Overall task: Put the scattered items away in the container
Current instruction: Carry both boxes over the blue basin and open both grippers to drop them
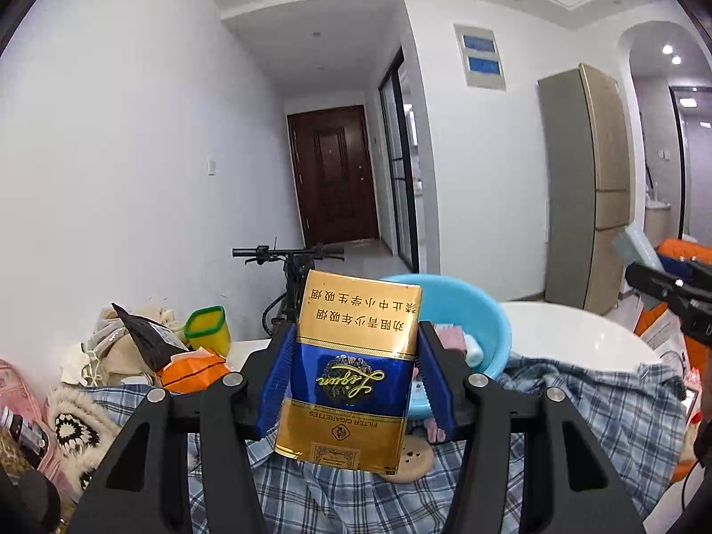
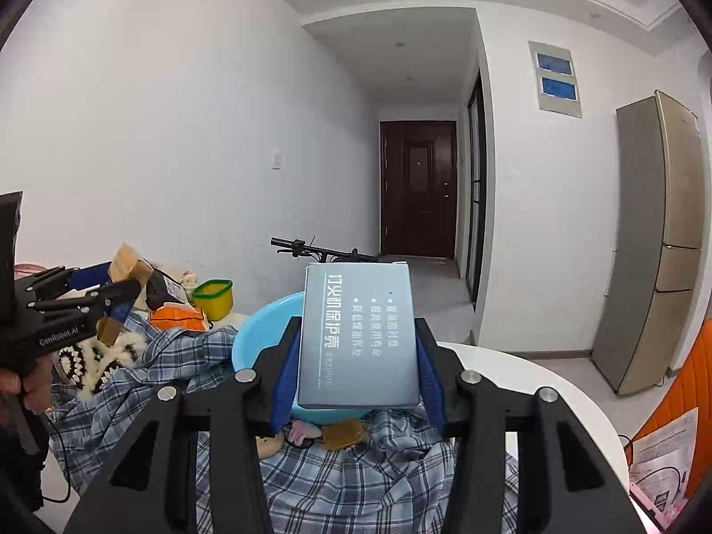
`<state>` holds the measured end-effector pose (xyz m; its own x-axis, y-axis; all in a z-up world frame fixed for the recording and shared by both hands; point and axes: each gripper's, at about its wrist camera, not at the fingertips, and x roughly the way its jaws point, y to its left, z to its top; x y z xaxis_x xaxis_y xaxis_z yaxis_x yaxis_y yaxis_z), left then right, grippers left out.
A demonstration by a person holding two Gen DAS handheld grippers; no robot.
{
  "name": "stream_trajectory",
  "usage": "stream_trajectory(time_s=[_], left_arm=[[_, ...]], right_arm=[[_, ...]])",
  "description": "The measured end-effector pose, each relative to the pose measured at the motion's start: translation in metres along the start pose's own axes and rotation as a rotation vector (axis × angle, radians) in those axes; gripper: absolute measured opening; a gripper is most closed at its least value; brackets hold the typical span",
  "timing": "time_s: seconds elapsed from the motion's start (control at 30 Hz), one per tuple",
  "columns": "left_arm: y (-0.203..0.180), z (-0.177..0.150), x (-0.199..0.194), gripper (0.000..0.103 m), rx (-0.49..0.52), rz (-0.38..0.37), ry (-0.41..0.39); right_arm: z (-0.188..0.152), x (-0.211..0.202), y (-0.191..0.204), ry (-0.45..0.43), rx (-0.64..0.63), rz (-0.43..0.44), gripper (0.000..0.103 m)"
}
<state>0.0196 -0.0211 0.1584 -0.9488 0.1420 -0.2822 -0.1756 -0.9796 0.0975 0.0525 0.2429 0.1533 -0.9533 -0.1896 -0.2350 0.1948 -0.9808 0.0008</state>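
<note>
My left gripper [image 1: 353,374] is clamped on a glossy gold-and-blue cigarette pack [image 1: 351,369], held upright above the rumpled plaid shirt [image 1: 578,405], and my right gripper [image 2: 356,347] pinches a flat, matte grey box [image 2: 359,333] by its long edges, both raised just in front of the smooth blue plastic basin [image 1: 471,311] on the round white table [image 1: 578,333]. To do this well, I'd carry each one over the basin's rim and lower it close before letting go, since the slick, rigid packs could slide off the curved wall. Small bits lie on the soft cloth below.

"FILTER CIGARETTES" on cigarette pack [image 1: 351,374]; "GenRobot.AI" on left gripper [image 2: 113,307]
</note>
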Motion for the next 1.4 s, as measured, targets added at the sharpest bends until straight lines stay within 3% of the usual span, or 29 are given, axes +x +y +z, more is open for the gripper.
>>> stream_trajectory(time_s=[0.17, 0.33, 0.47, 0.67, 0.8, 0.87, 0.93, 1.07, 1.17, 1.27, 1.4], left_arm=[[0.007, 0.002, -0.004, 0.056, -0.029, -0.027, -0.020], [0.013, 0.048, 0.012, 0.056, -0.026, -0.018, -0.070], [0.022, 0.088, 0.044, 0.056, -0.109, 0.000, -0.106], [0.036, 0.138, 0.104, 0.056, -0.186, 0.027, -0.074], [0.040, 0.150, 0.134, 0.056, -0.203, -0.027, -0.007], [0.038, 0.152, 0.142, 0.056, -0.175, 0.011, -0.005], [0.035, 0.153, 0.157, 0.056, -0.146, 0.024, 0.044], [0.029, 0.139, 0.204, 0.056, -0.081, -0.074, 0.355], [0.025, 0.113, 0.216, 0.056, -0.016, -0.114, 0.512], [0.024, 0.102, 0.221, 0.056, -0.001, -0.121, 0.571], [0.022, 0.105, 0.220, 0.056, -0.007, -0.121, 0.543]], right_arm=[[-0.001, -0.003, -0.006, -0.021, 0.080, 0.022, 0.045], [0.036, 0.013, -0.001, -0.064, 0.053, 0.054, 0.045], [0.076, 0.048, -0.005, -0.075, 0.069, 0.037, 0.045], [0.128, 0.104, -0.018, -0.057, 0.110, -0.027, 0.045], [0.144, 0.129, -0.032, -0.035, 0.196, 0.001, 0.045], [0.149, 0.142, -0.033, 0.001, 0.185, 0.017, 0.045], [0.153, 0.158, -0.033, 0.046, 0.166, 0.022, 0.045], [0.147, 0.206, -0.036, 0.313, 0.167, 0.090, 0.045], [0.124, 0.227, -0.040, 0.533, 0.197, 0.164, 0.045], [0.108, 0.233, -0.032, 0.618, 0.110, 0.113, 0.045], [0.099, 0.237, -0.035, 0.656, 0.121, 0.128, 0.045]])
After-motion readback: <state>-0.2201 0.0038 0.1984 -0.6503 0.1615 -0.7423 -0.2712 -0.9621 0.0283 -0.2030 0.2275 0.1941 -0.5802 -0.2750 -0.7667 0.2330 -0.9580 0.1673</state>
